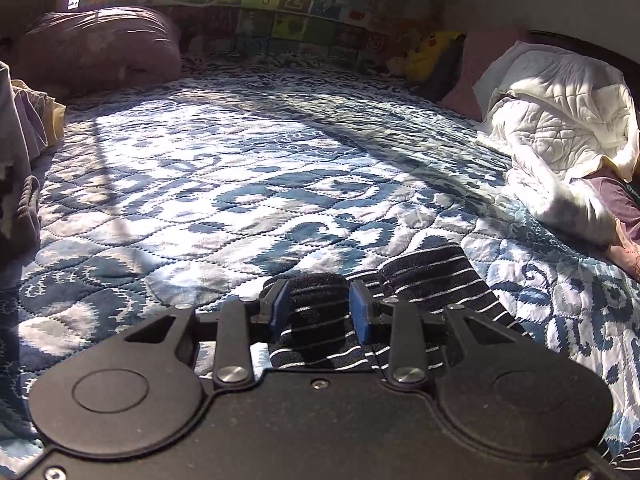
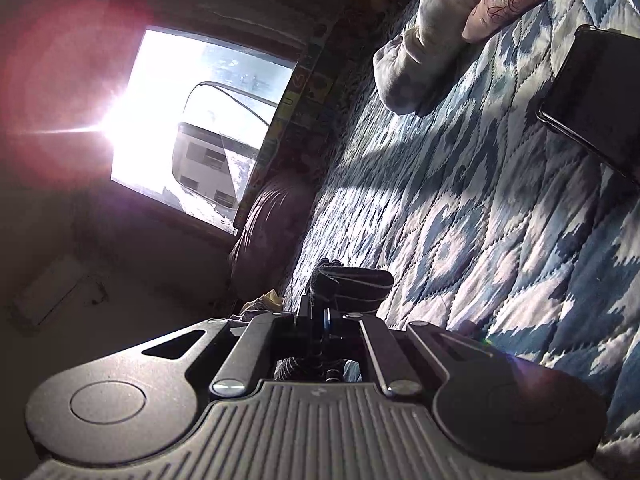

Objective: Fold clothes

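On the quilt [image 1: 240, 168] near its front edge, my left gripper [image 1: 320, 306] gapes over the striped garment [image 1: 432, 280] while my right gripper [image 2: 322, 320] pinches its edge; folding seems barely begun.

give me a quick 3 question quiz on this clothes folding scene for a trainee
1. True or false: the left gripper is shut tight on the dark garment with thin white stripes.
2. Which gripper pinches dark striped fabric? A) left B) right C) neither
3. Fill in: the crumpled white quilted blanket lies on the ______ side of the blue and white patterned quilted bedspread in the left wrist view.

Key: 1. False, its blue pads stand apart over the cloth. 2. B, the right gripper is closed on a fold of it. 3. right
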The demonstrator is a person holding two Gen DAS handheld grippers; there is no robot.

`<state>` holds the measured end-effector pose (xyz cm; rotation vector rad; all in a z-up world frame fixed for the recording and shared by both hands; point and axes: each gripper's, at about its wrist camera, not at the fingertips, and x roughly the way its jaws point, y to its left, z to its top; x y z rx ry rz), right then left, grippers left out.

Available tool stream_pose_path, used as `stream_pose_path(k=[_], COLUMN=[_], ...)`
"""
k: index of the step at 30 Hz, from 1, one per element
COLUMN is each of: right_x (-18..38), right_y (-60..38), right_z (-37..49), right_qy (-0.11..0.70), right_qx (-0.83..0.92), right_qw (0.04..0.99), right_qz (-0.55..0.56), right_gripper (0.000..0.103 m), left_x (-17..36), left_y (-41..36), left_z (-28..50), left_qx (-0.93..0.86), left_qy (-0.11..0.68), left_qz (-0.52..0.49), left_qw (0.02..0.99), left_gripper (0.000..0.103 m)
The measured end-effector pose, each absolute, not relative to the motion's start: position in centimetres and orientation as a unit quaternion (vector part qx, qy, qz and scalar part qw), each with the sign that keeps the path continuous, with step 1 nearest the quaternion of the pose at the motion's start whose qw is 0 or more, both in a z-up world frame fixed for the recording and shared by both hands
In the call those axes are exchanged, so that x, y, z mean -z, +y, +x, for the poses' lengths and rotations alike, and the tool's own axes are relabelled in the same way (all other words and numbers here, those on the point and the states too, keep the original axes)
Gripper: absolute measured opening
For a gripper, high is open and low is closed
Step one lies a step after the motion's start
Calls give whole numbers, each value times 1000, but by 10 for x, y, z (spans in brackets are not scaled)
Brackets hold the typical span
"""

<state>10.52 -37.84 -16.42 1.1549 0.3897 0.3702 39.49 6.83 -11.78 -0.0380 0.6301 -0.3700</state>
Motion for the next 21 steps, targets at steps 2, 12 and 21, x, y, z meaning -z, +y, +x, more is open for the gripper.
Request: stream_pose_path(k=[2, 12, 21], right_x=[167, 170, 171], right_y=[-379, -379, -380], right_z=[108, 109, 112], right_qy=[186, 191, 190], right_qx=[-170, -169, -171], right_qw=[802, 801, 799], right_qz=[542, 542, 545], right_gripper=[7, 7, 7], left_x=[136, 118, 115], left_y=[59, 42, 50], left_z=[401, 390, 398], left_qx=[196, 194, 169], left_qy=[343, 328, 321], left_qz=[-10, 38, -26], left_qw=[919, 924, 932], left_gripper=[30, 36, 7])
